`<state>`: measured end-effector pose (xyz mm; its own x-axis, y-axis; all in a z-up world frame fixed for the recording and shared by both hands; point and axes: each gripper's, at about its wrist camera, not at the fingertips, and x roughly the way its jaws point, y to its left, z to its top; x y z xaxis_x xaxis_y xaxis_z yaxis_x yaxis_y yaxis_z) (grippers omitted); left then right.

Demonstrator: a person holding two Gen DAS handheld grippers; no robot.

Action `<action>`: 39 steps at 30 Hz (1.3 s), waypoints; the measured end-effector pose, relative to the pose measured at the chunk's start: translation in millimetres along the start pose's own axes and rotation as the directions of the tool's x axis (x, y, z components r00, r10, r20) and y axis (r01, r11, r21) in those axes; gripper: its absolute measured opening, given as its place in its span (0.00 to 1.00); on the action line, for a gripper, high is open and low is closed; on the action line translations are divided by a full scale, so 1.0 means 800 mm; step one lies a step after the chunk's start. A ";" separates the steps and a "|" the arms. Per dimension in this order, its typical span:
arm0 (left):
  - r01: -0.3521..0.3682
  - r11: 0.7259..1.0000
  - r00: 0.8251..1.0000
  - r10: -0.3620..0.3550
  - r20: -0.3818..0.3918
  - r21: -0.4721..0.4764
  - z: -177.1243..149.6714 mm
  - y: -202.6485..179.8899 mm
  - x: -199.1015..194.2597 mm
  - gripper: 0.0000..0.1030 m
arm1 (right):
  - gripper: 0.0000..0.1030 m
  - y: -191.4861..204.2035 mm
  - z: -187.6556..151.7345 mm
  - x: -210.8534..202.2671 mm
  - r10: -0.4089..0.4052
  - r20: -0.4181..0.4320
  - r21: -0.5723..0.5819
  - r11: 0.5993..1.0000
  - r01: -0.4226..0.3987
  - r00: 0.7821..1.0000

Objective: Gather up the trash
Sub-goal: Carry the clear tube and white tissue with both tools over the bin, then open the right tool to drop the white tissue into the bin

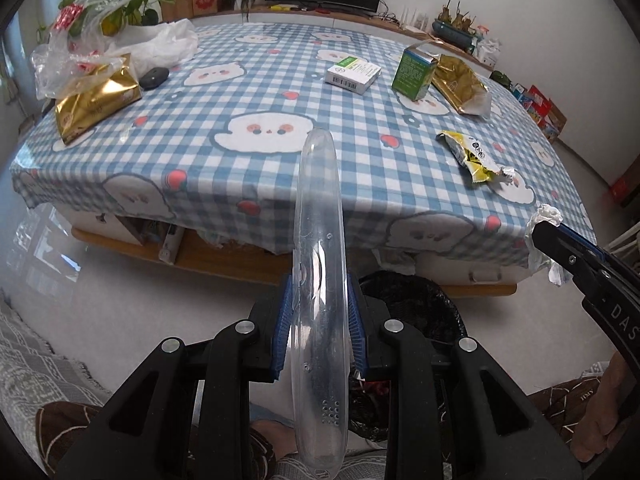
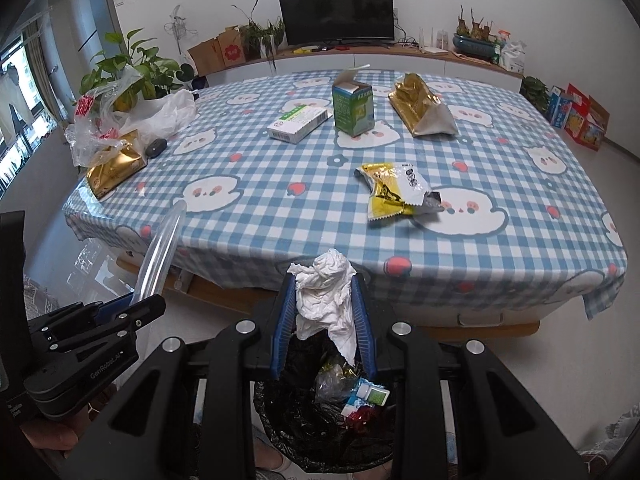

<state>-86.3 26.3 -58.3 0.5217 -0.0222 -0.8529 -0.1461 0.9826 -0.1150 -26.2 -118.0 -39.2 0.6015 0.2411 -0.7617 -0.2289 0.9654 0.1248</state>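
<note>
My left gripper (image 1: 320, 300) is shut on a long clear plastic case (image 1: 318, 240), held upright in front of the table; the case also shows in the right wrist view (image 2: 160, 256). My right gripper (image 2: 324, 292) is shut on a crumpled white tissue (image 2: 326, 300), held over a bin with a black liner (image 2: 288, 412) that holds several bits of trash. The bin also shows in the left wrist view (image 1: 416, 304). On the checked tablecloth (image 2: 280, 208) lie a yellow wrapper (image 2: 394, 194), a green carton (image 2: 354, 108), a white box (image 2: 296, 122) and two gold bags (image 2: 420, 108) (image 2: 114, 168).
Clear plastic bags (image 2: 116, 120), a dark mouse (image 2: 156, 147) and a potted plant (image 2: 136, 68) sit at the table's left. A TV (image 2: 336, 12) stands on the sideboard behind. Boxes (image 2: 576, 116) line the floor at right. The table edge is just past both grippers.
</note>
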 end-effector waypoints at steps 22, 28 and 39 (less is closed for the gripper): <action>-0.048 0.998 0.990 0.053 -0.129 0.046 -0.104 0.014 0.130 0.25 | 0.26 -0.011 -0.120 0.130 -0.023 -0.191 -0.005 1.000 0.022 0.981; -0.032 0.998 0.988 0.040 -0.147 0.060 -0.115 0.009 0.150 0.25 | 0.26 -0.011 -0.141 0.159 -0.023 -0.236 0.000 1.000 0.024 0.972; -0.039 0.998 0.985 0.045 -0.164 0.040 -0.119 0.011 0.162 0.25 | 0.33 -0.017 -0.156 0.178 -0.036 -0.265 0.007 0.999 0.039 0.963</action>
<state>-100.0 14.9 -217.9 0.3698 -0.0075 -0.9291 -0.1324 0.9893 -0.0607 -33.0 -109.0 -228.2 0.3845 0.1715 -0.9070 -0.2002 0.9747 0.0994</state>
